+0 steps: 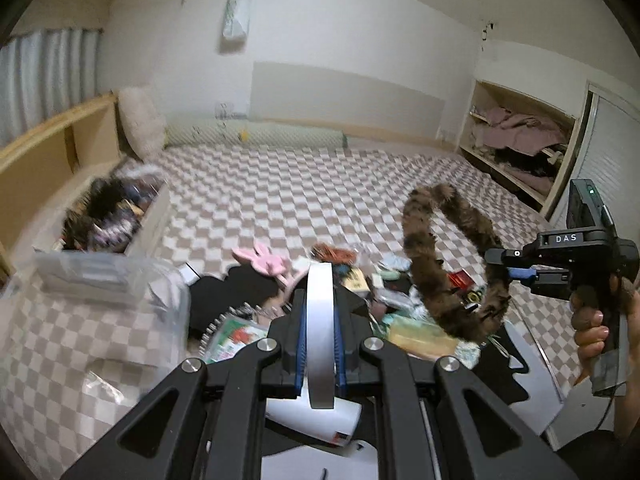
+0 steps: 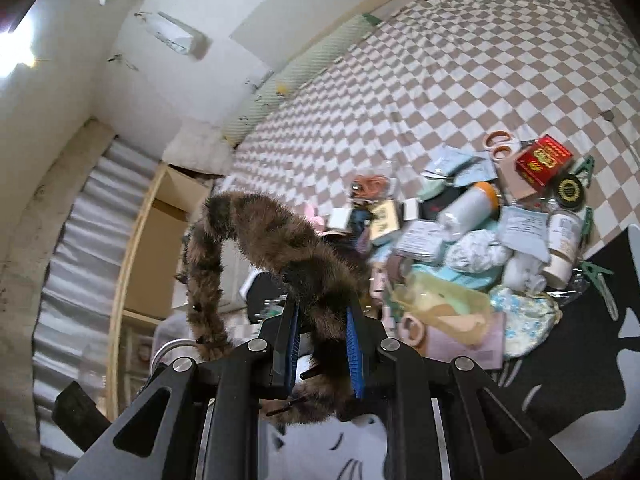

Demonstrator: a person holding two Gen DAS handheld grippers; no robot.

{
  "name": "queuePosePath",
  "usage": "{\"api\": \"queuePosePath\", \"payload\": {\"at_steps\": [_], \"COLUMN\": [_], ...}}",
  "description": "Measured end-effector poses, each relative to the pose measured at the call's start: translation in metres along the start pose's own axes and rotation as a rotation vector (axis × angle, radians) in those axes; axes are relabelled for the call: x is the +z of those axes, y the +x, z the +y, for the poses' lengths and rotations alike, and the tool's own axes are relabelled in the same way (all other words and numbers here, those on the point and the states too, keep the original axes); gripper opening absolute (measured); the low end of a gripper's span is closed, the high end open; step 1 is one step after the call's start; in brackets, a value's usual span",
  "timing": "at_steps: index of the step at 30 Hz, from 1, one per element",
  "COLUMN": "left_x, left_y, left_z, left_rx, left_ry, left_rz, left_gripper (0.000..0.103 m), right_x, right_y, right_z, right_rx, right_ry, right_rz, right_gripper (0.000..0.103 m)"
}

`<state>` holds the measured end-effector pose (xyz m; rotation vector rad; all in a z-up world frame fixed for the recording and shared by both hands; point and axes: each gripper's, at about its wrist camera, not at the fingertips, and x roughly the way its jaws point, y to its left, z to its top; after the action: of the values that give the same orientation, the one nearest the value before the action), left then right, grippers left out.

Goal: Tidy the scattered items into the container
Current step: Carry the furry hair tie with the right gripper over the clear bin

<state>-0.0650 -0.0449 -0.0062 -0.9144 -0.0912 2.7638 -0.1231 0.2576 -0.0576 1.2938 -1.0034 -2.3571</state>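
- Pinching a furry brown striped headband (image 2: 280,240), the right tongs (image 2: 322,340) have their blue pads (image 2: 354,350) pressed into the fur near one end, and the rest of the band arches up and to the left in the right wrist view.
- From the left wrist view the same headband (image 1: 436,280) hangs in the air above the bed, held out from the right tongs (image 1: 506,270), with a hand (image 1: 600,320) wrapped round the handle.
- The left tongs (image 1: 320,320) are nearly pressed together on a flat white band-like piece (image 1: 320,328) that stands on edge between the pads; what it is cannot be told.
- Below both tools lies the pile of scattered items (image 2: 460,240) on the checkered bedspread (image 1: 320,184): a red box (image 2: 544,158), orange-handled scissors (image 2: 500,144), a white bottle with an orange cap (image 2: 468,208), packets and green clips.
- A pink bunny-ear headband (image 1: 264,260) lies at the pile's far edge.
- The container (image 1: 116,216), an open box already crowded with dark things, sits on the bed at the left by the wooden headboard shelf (image 1: 48,152), well apart from the held headband.
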Motion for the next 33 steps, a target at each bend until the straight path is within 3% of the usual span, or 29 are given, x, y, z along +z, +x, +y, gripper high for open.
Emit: {"api": "queuePosePath", "payload": {"at_steps": [16,24,33], "left_x": [0.003,0.001,-0.011], "left_y": [-0.064,-0.096,-0.135], "left_z": [0.037,0.067,0.086], "left_rx": [0.102,0.065,0.160], "left_ry": [-0.011,-0.119,-0.138], "left_rz": [-0.181,-0.219,-0.242], "left_gripper": [0.012,0.012,0.012], "right_x": [-0.032,-0.046,-0.068], "right_y": [0.032,0.046,0.066], "right_z": [0.080,0.121,0.164], "right_rx": [0.159,0.214,0.255], "right_ry": [-0.141,-0.211,-0.284], "right_rz": [0.051,0.050,0.083], "right_gripper": [0.022,0.022,0.022]}}
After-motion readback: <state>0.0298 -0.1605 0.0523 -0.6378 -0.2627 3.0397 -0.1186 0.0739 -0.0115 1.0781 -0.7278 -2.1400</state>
